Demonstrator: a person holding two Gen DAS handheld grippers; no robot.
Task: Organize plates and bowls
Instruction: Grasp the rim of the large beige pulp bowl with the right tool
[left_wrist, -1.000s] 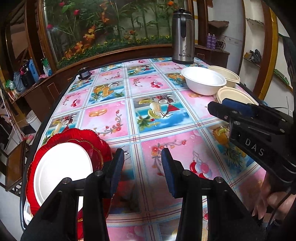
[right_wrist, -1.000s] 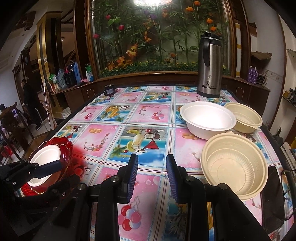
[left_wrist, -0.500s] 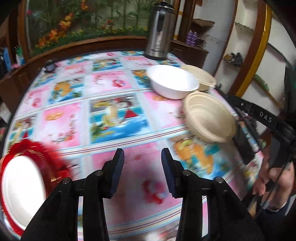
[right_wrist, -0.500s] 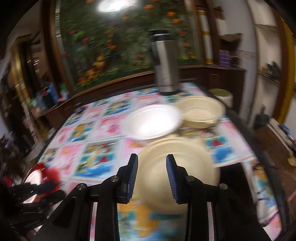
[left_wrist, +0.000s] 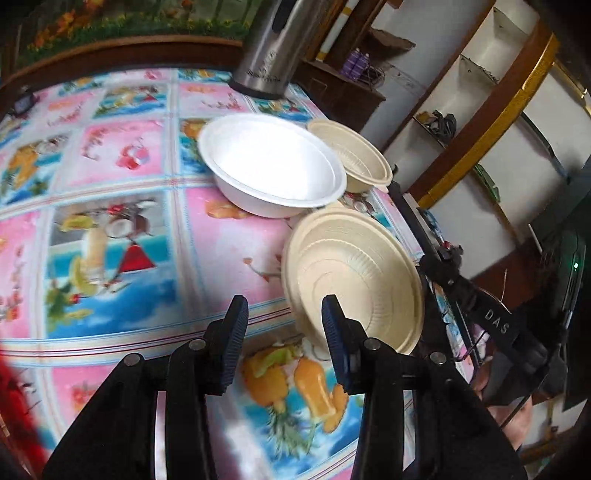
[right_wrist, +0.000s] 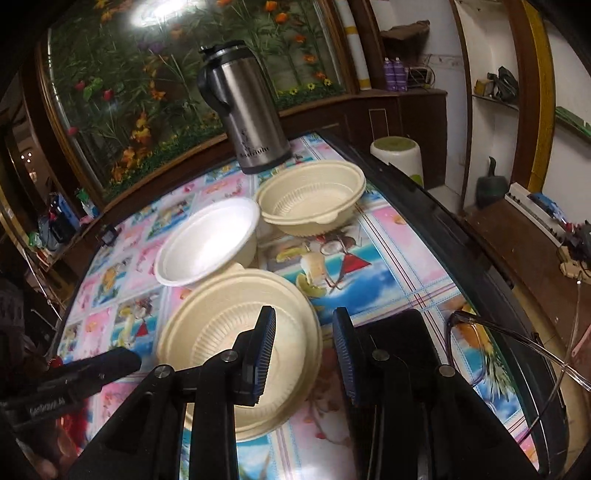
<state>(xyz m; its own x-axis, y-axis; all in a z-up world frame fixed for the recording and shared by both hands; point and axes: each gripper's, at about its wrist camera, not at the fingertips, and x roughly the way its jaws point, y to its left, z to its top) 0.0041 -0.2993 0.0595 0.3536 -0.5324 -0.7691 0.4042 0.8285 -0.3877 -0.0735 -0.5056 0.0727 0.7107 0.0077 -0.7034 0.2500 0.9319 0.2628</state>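
Observation:
A large cream ribbed bowl (left_wrist: 354, 273) sits near the table's right edge; it also shows in the right wrist view (right_wrist: 221, 332). Behind it stand a white bowl (left_wrist: 271, 164) and a smaller cream bowl (left_wrist: 354, 157), both also in the right wrist view: the white bowl (right_wrist: 208, 247) and the smaller cream bowl (right_wrist: 310, 199). My left gripper (left_wrist: 282, 339) is open, its right finger at the large bowl's near-left rim. My right gripper (right_wrist: 304, 350) is open, straddling the large bowl's right rim, left finger inside. A red plate edge (left_wrist: 14, 413) is blurred at far left.
A steel thermos jug (right_wrist: 247, 110) stands at the table's back. The flowery tablecloth (left_wrist: 110, 229) covers the table. A black object (right_wrist: 399, 332) and eyeglasses (right_wrist: 517, 350) lie by the right edge (right_wrist: 461, 236). Shelves and cabinets stand beyond it.
Both grippers swung right, away from the red plates, and closed in on the large cream bowl. The right gripper now spans its rim. Both stayed open.

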